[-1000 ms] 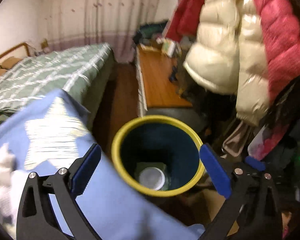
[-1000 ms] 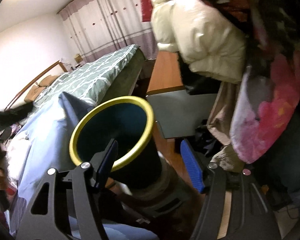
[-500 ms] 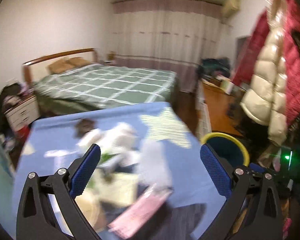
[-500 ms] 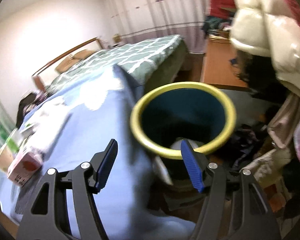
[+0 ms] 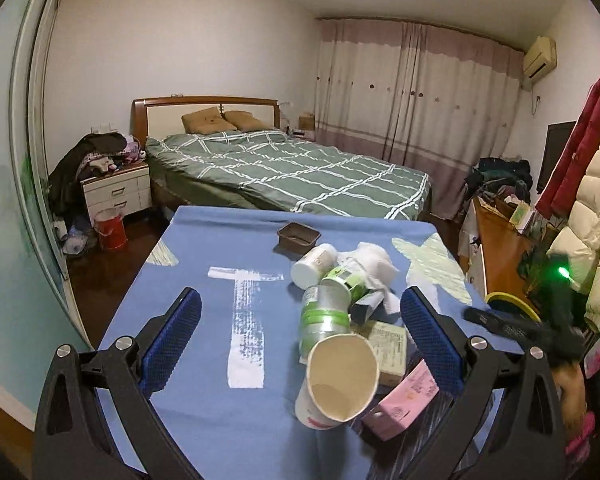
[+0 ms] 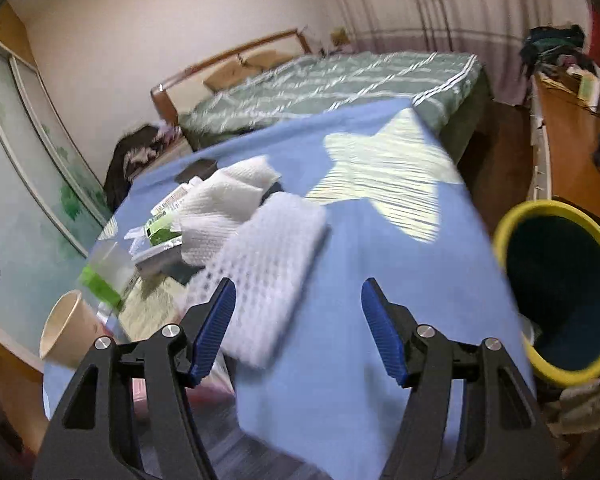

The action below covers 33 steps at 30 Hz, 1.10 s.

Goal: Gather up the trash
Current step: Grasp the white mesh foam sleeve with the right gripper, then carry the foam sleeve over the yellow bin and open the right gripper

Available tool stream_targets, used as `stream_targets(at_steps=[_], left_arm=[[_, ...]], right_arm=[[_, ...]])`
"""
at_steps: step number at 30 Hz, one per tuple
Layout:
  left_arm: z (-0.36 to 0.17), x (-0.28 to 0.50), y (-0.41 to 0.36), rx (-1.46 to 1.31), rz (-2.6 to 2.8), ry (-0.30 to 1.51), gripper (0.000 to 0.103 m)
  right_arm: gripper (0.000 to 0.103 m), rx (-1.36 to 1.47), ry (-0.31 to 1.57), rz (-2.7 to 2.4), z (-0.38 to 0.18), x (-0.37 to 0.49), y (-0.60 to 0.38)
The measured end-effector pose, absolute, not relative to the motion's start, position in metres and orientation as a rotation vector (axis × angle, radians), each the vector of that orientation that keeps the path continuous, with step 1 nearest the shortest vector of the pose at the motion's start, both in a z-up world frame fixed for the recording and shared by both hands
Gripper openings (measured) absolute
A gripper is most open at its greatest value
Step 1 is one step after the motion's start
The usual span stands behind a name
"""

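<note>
I have both grippers over the blue-clothed worktop (image 5: 204,360) with nothing in either one: the left gripper (image 5: 298,342) stands wide open, its pads either side of the trash heap in the lower middle of its view, and the right gripper (image 6: 296,324) is about half open and empty, pointing down at bare cloth beside a white foam sheet (image 6: 272,268). The trash sits bunched together: a tipped paper cup (image 5: 338,382) nearest me, a clear plastic cup with green bands (image 5: 324,318) behind it, a pink carton (image 5: 404,402) to its right, crumpled white tissue (image 5: 370,262) and a small white jar (image 5: 312,266) further up. The yellow-rimmed bin (image 6: 560,288) waits off the worktop's edge at the right of the right view, only a sliver of rim in the left view. My judgement is that the paper cup is the sensible pick for the left gripper: it lies on top, mouth toward me, so I would close across its wall gently enough not to crush it flat and lift straight up so the cups behind do not roll. For the right gripper, the foam sheet is closest; I would pinch its near edge, since it lies flat and looks soft.
</note>
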State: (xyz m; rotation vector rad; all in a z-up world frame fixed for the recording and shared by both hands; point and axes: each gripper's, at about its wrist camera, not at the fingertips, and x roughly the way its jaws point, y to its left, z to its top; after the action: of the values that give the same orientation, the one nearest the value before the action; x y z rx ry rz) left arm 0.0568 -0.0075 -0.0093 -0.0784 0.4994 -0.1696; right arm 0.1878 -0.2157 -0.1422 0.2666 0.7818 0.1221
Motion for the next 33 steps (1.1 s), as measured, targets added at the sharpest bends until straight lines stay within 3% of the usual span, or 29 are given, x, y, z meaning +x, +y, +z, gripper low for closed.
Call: stream_targets(at_steps=[13, 15, 17, 20, 33], left_arm=[[-0.032, 0.07, 0.004, -0.129, -0.176, 0.526, 0.098], [-0.035, 0.071, 0.004, -0.13, -0.174, 0.529, 0.098], [-0.038, 0.071, 0.007, -0.134, -0.177, 0.533, 0.098], [-0.041, 0.074, 0.007, -0.138, -0.179, 0.54, 0.098], [-0.035, 0.059, -0.007, -0.111, -0.228, 0.503, 0.098]], right_arm=[[0.063, 0.224, 0.956, 0.095, -0.176, 0.239, -0.17], [0.056, 0.211, 0.959, 0.09, -0.176, 0.239, -0.168], [0.031, 0.197, 0.964, 0.091, -0.176, 0.237, -0.166], [0.011, 0.188, 0.94, 0.09, -0.171, 0.233, -0.166], [0.011, 0.312, 0.75, 0.028, -0.128, 0.18, -0.224]])
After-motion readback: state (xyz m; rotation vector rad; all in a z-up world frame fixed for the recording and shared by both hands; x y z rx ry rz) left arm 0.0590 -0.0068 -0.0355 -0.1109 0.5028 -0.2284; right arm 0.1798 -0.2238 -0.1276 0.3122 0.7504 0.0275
